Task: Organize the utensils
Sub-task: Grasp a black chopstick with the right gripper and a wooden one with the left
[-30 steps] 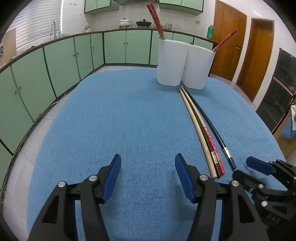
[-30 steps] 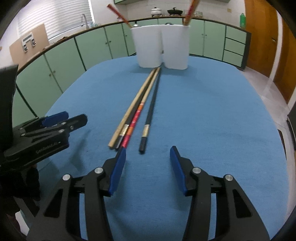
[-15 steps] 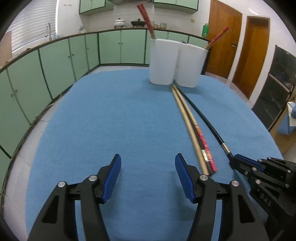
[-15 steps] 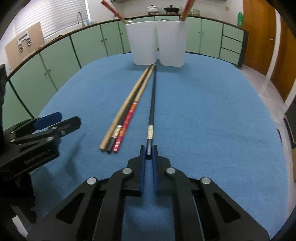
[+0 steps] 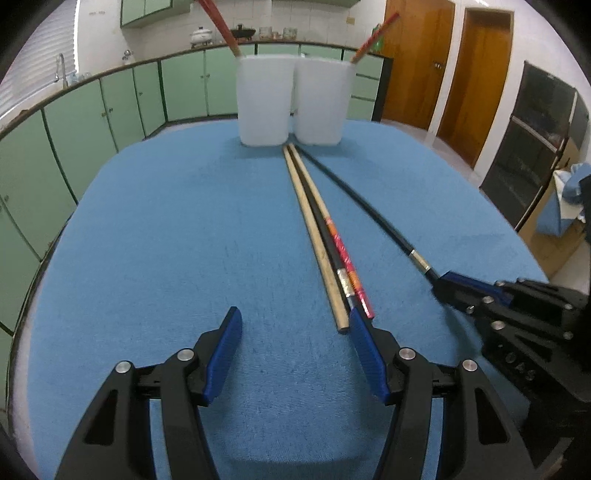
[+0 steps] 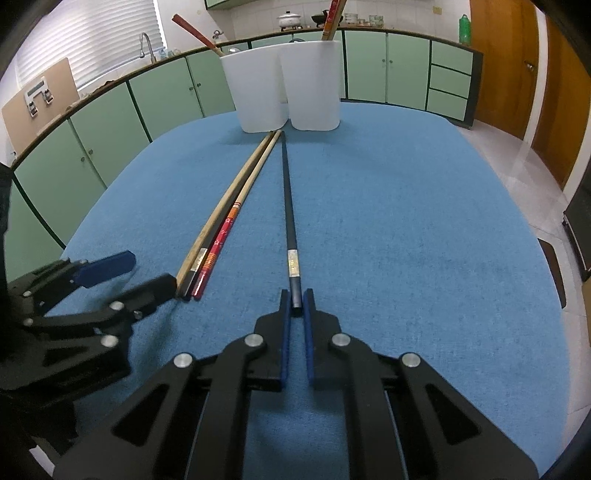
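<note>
Right wrist view: jaws clamp the black chopstick's near end

The right gripper (image 6: 296, 306) has its jaws closed on the near end of a black chopstick (image 6: 287, 206), which lies along the blue tabletop (image 6: 424, 221) and points toward the far edge. Just beside it on the left lie three more chopsticks (image 6: 221, 221) bunched together: one plain wood, one dark, one red-patterned. The left gripper (image 5: 295, 354) hovers with its jaws open and nothing between them; its right blue pad sits just beside the near tips of the bunch. At the far edge of the tabletop stand two white holders (image 6: 284, 85), touching each other, each with a red chopstick (image 6: 192, 29) leaning out of it.
</note>
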{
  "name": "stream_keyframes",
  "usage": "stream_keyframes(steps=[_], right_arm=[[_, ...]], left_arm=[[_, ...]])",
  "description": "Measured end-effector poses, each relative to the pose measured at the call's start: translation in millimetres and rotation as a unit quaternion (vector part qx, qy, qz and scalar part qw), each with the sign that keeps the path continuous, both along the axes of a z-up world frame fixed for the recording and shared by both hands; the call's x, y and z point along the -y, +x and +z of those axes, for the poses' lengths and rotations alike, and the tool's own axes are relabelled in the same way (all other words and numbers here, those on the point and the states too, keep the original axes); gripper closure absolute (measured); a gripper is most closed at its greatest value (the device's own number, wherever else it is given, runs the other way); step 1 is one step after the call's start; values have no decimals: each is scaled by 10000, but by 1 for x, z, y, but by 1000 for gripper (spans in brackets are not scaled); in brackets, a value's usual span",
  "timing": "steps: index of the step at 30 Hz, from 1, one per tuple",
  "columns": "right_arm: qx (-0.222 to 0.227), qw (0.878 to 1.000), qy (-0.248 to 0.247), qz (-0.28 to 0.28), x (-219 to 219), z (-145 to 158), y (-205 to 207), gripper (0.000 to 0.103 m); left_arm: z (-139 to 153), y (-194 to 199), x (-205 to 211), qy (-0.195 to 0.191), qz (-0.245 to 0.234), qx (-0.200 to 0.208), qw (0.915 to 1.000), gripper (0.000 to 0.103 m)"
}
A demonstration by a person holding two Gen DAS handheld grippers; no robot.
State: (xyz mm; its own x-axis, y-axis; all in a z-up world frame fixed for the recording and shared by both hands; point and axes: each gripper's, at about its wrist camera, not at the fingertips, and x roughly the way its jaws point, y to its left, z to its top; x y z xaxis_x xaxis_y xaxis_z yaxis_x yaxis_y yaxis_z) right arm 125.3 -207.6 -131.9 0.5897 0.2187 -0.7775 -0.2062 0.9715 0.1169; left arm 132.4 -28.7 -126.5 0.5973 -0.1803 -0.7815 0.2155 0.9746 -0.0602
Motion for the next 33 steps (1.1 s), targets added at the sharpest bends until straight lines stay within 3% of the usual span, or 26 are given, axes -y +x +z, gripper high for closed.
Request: stream_keyframes(steps=[9,19,22,27,33], right_arm=[[-11,10000,29,14,0,0,1,96],[-34,9999,111,75,-1,-1,0,92],[-37,9998,137,117,-2,-1,1,90],[-43,9997,177,136,-2,-1,1,95],[-33,9997,215,132,1,-1,1,97]], left_arm=[[2,1,-9,99,337,46,9994,41],[-2,7,-4,234,253,-12,9994,41],[-1,8,-3,202,240,0,9995,50],[0,5,2,146,70,52,9999,94],[0,4,3,122,58,77,9999,96]])
